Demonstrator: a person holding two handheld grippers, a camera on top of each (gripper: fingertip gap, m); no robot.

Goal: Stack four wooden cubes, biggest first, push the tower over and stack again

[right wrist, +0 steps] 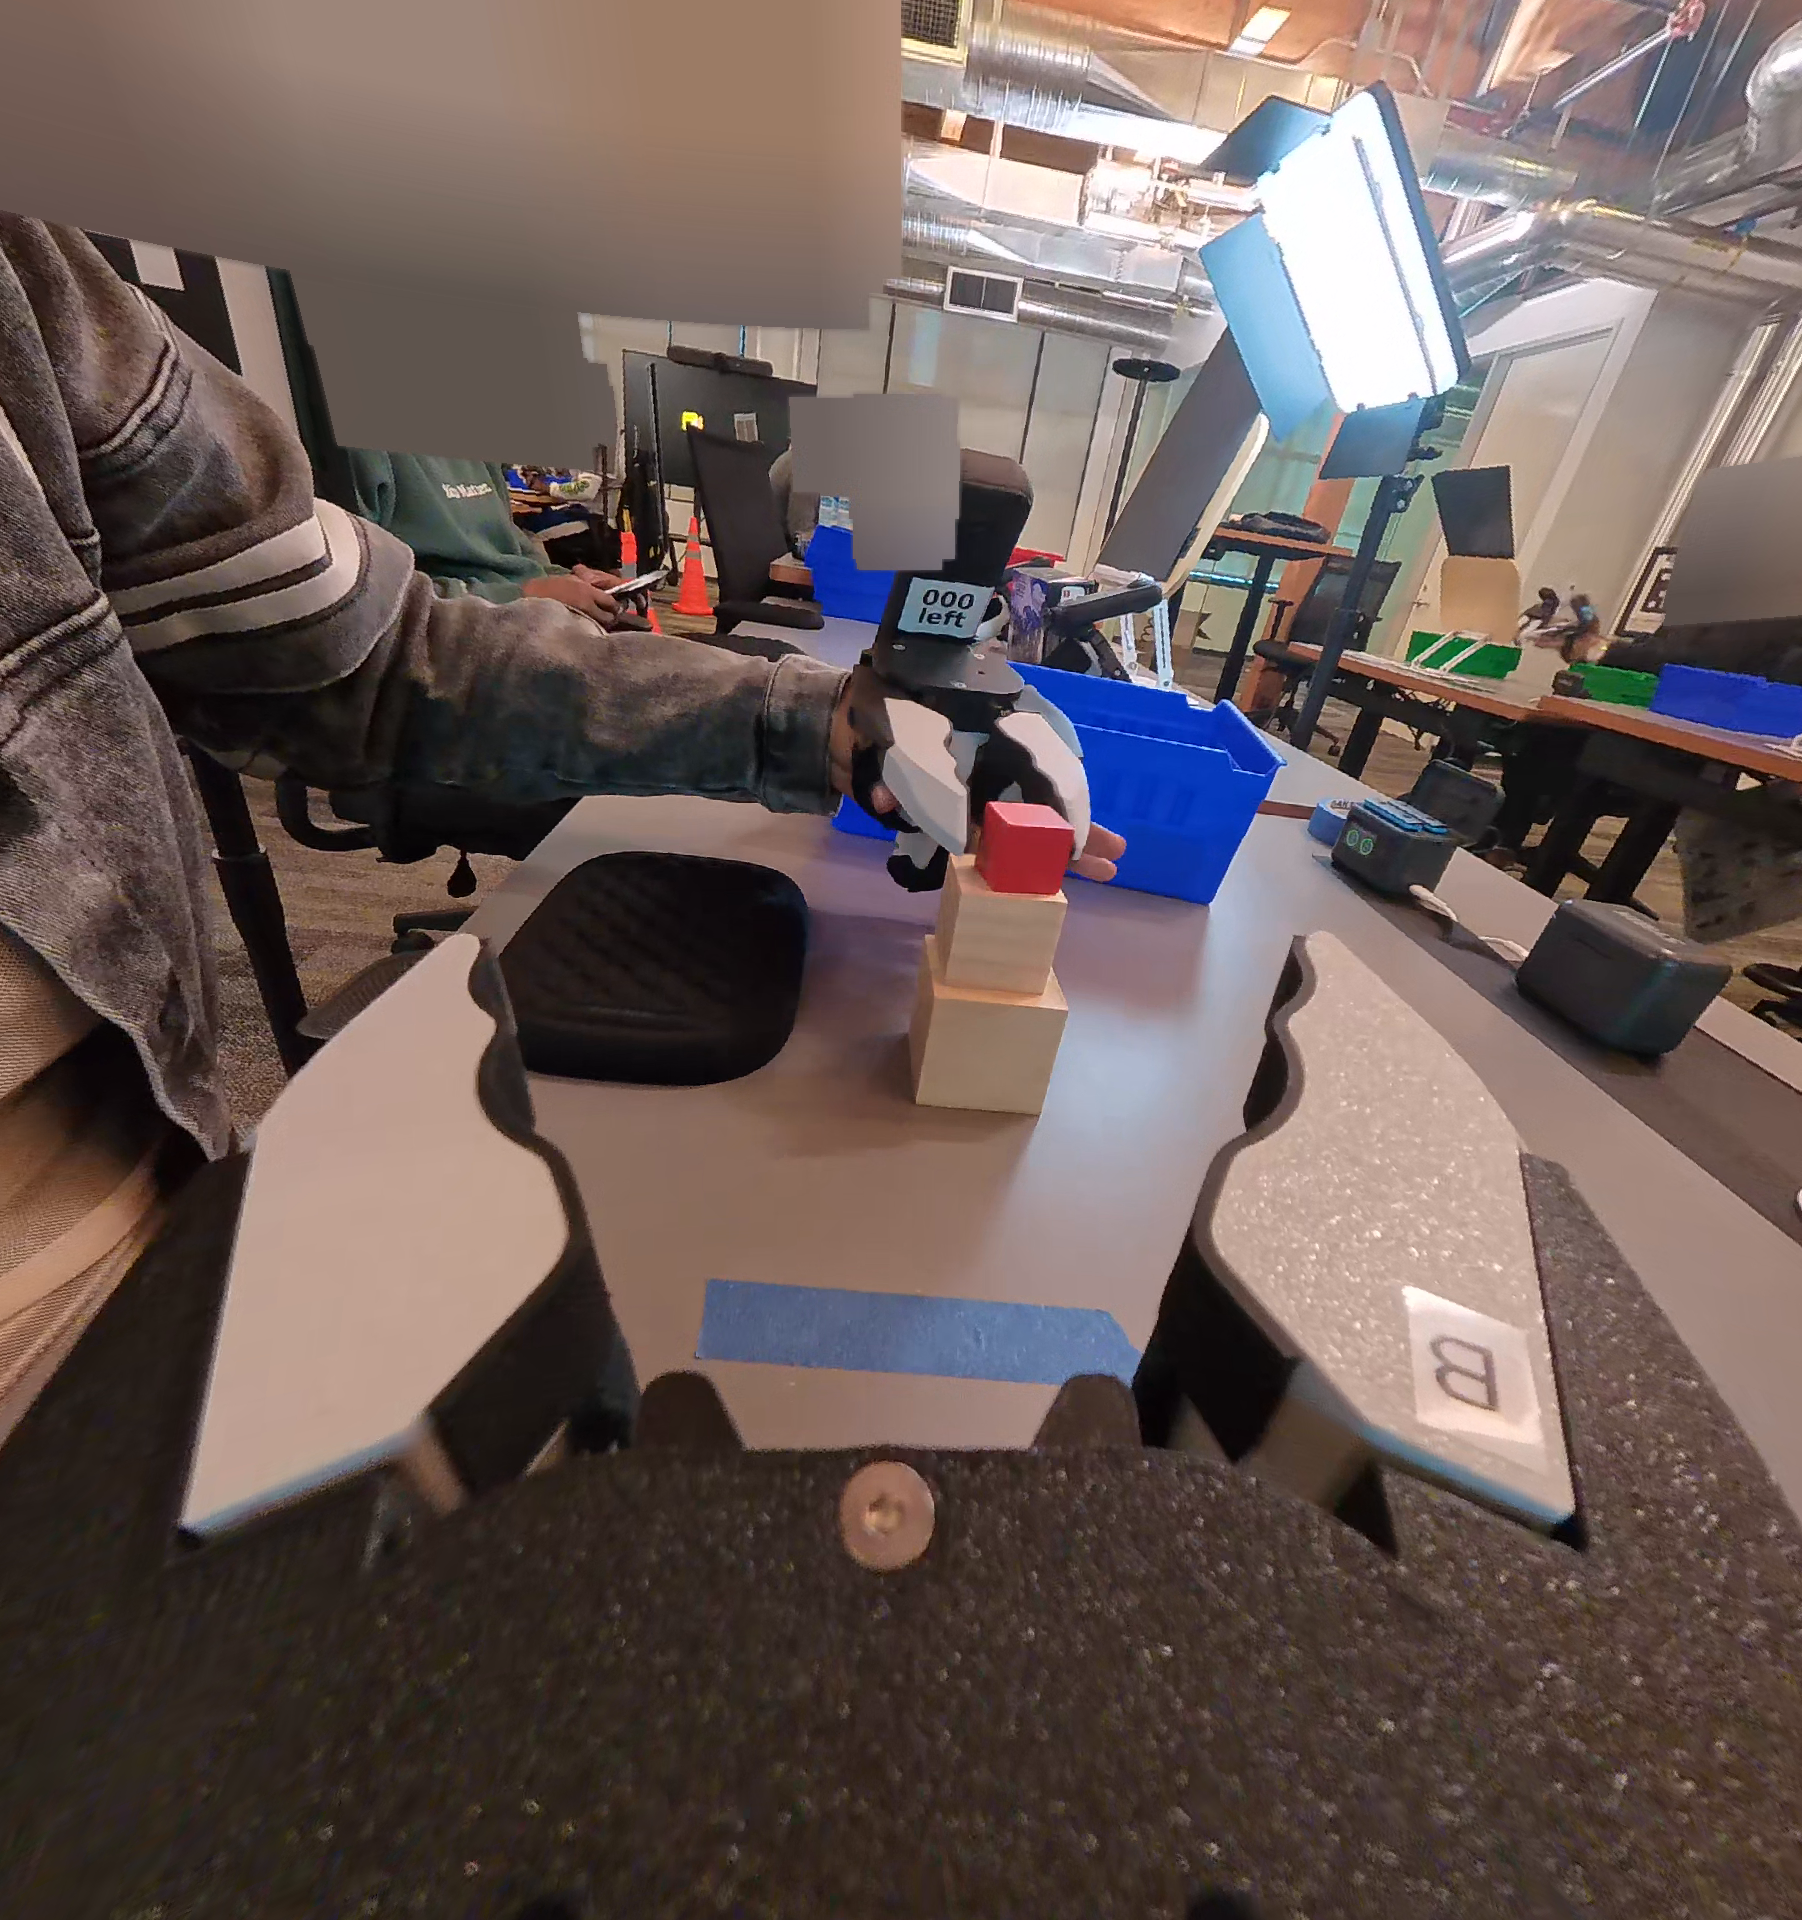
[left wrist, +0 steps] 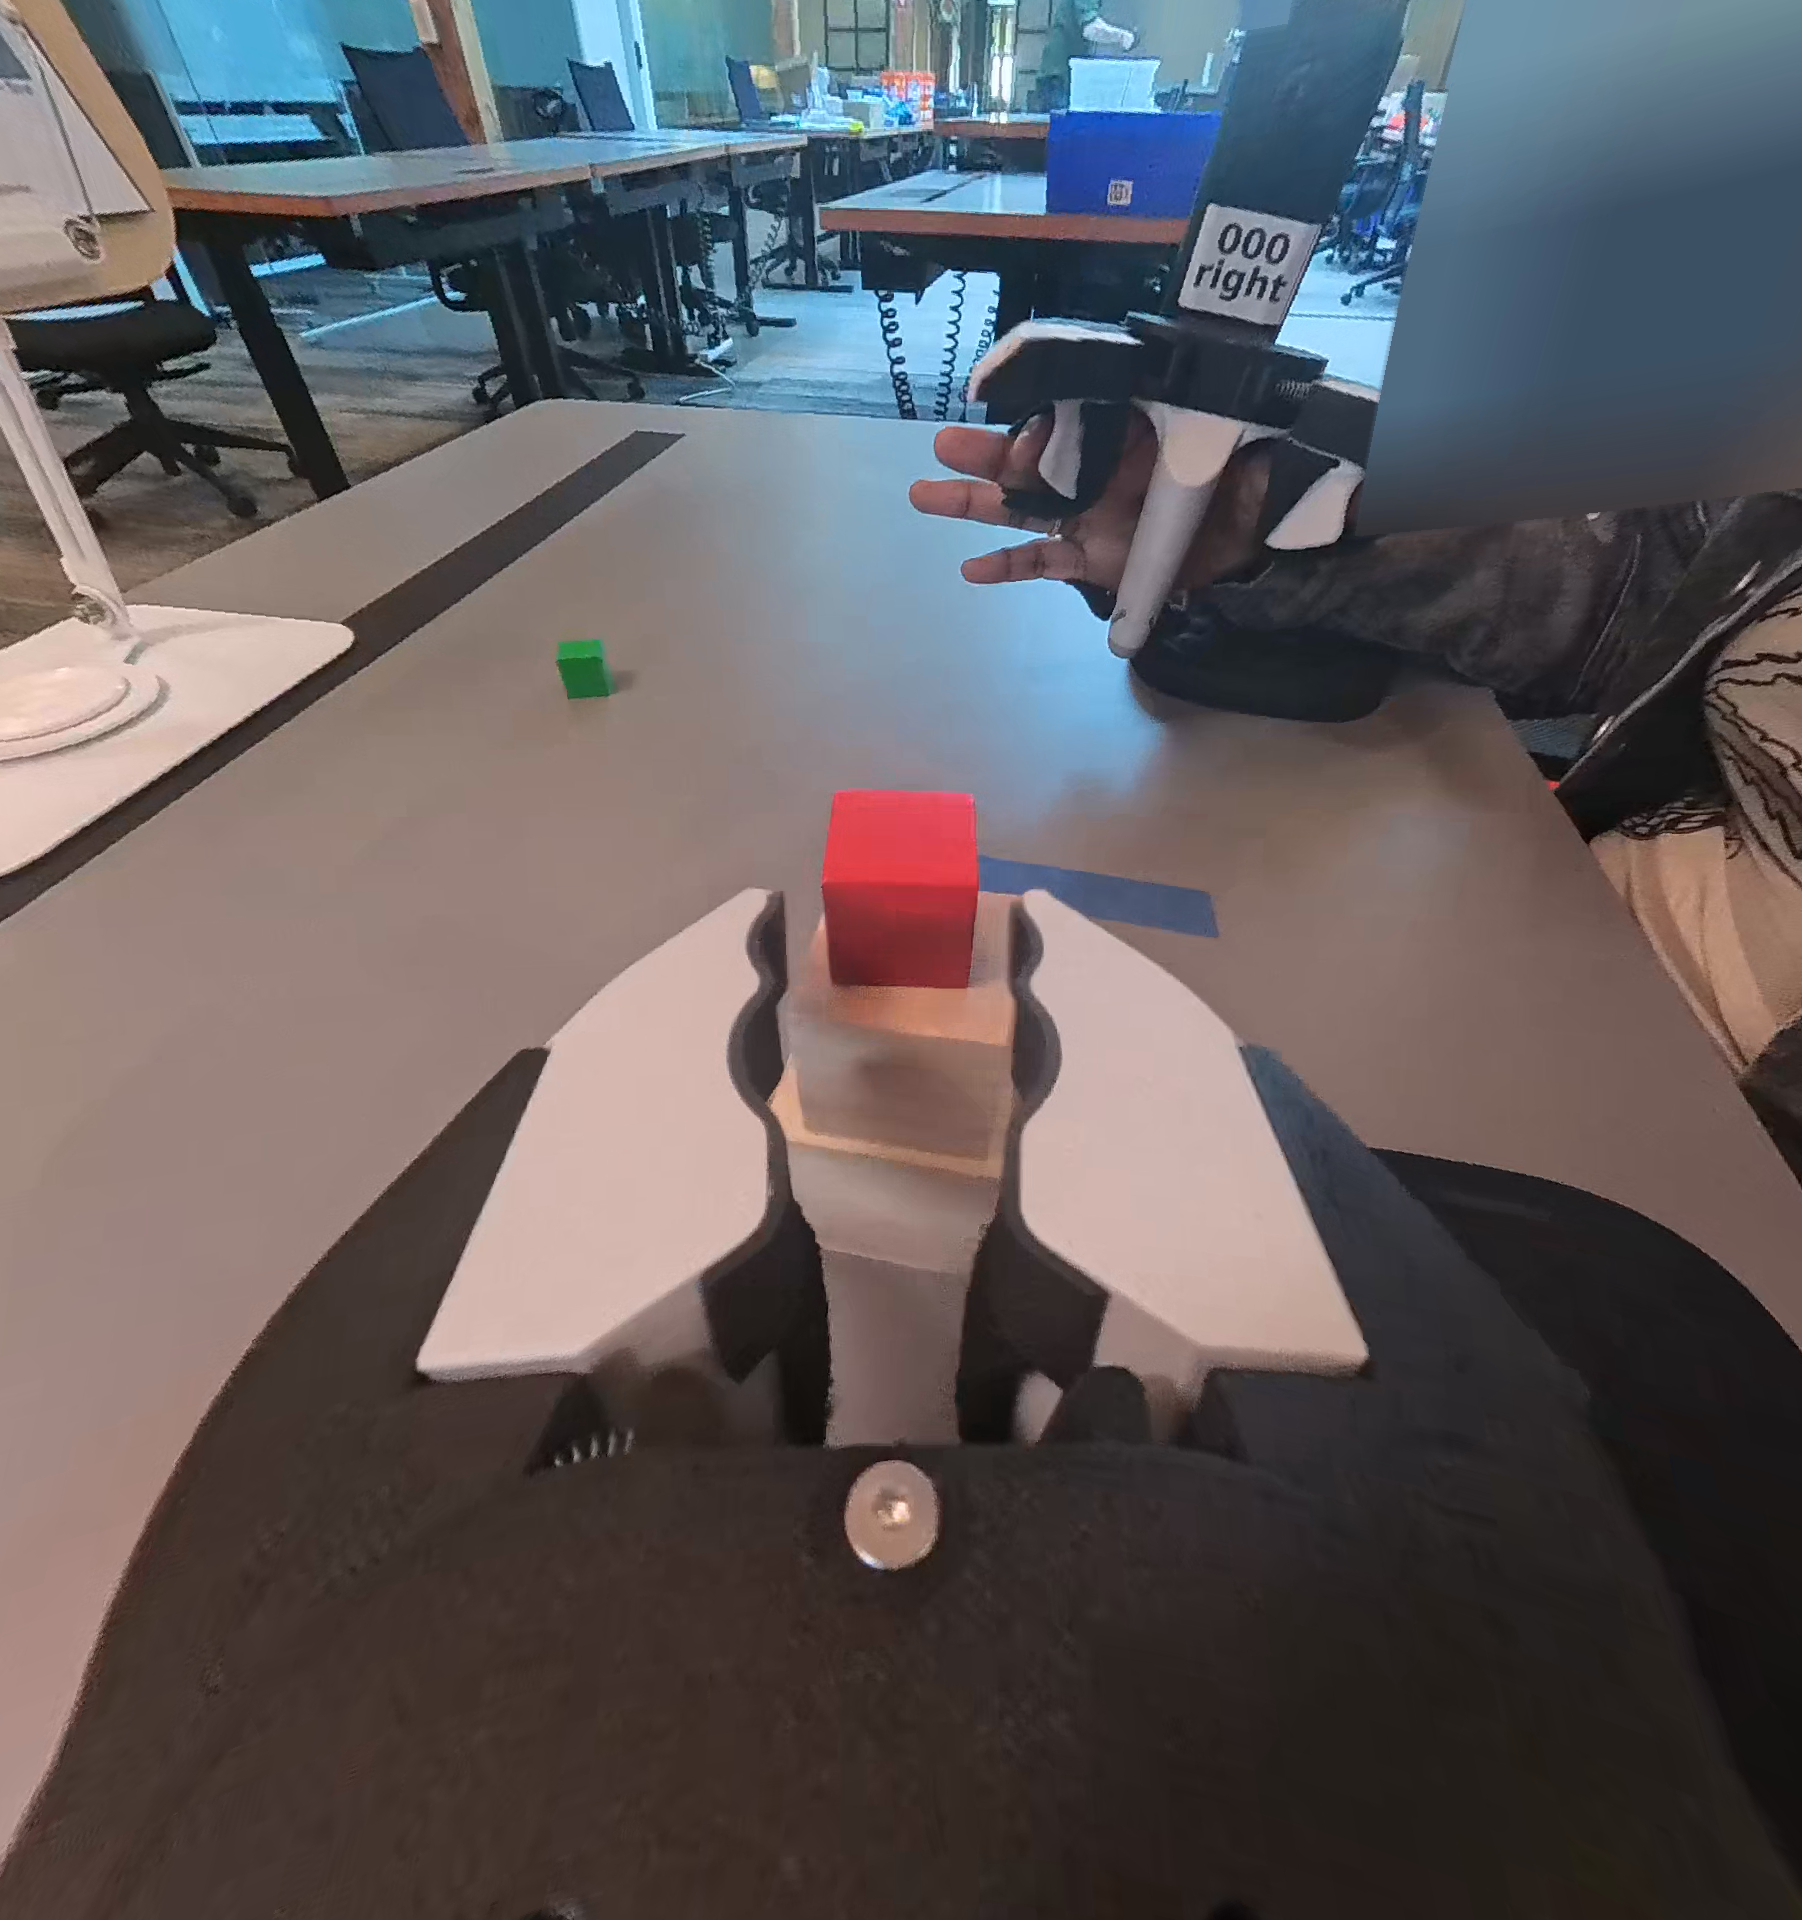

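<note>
Reaching in from the person's side with a grey denim-look sleeve stretched level over the table (right wrist: pixel 876 1195), the left gripper (right wrist: pixel 990 821) hangs fingers-down right at the top of the tower. Its fingers (left wrist: pixel 668 1039) are parted a bit wider than the red cube (left wrist: pixel 899 888), which sits between them with a sliver of gap on each side, so nothing's actually gripped. That red cube sits on a medium plain wooden cube (right wrist: pixel 1003 930), which sits on the biggest one (right wrist: pixel 985 1044), each a bit off-centre. The little green cube (left wrist: pixel 582 668) is off on its own, well apart from the stack. The right gripper (right wrist: pixel 897 1039) is held back near the blue tape strip (right wrist: pixel 907 1342), jaws wide open and bare. Cubes are smooth, sharp-edged; the pads are wavy black, and there's a ribbed black cushion (right wrist: pixel 658 966) beside the stack.
</note>
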